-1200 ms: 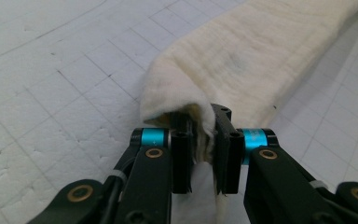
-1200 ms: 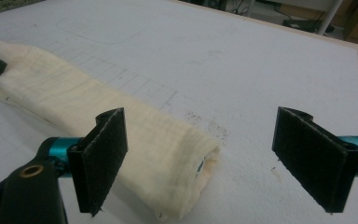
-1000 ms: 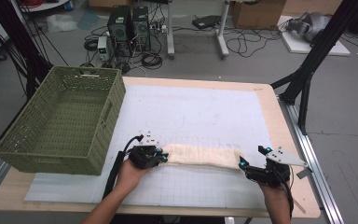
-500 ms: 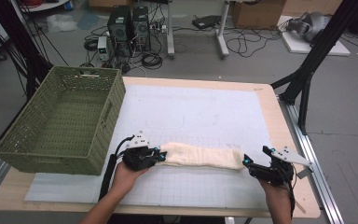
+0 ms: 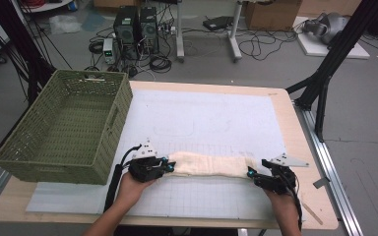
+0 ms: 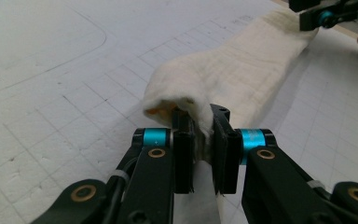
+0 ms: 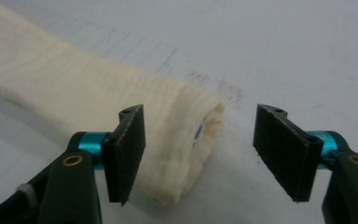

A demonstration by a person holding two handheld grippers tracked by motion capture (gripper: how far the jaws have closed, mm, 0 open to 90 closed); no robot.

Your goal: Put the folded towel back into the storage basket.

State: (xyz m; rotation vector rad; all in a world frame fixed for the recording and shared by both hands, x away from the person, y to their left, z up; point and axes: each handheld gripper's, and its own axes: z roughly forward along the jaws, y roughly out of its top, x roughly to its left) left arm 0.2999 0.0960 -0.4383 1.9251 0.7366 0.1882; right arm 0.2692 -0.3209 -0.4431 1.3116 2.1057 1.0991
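One folded cream cloth [image 5: 209,165] on the gridded mat [image 5: 202,123]: left gripper [image 6: 200,140] clamped on its end, right gripper [image 7: 198,149] jaws apart, just closing, around the other end.

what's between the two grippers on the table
The folded cream towel spans the stretch between them in the high view. The left gripper is shut on one end; the right gripper, jaws just closing, stands open around the other.
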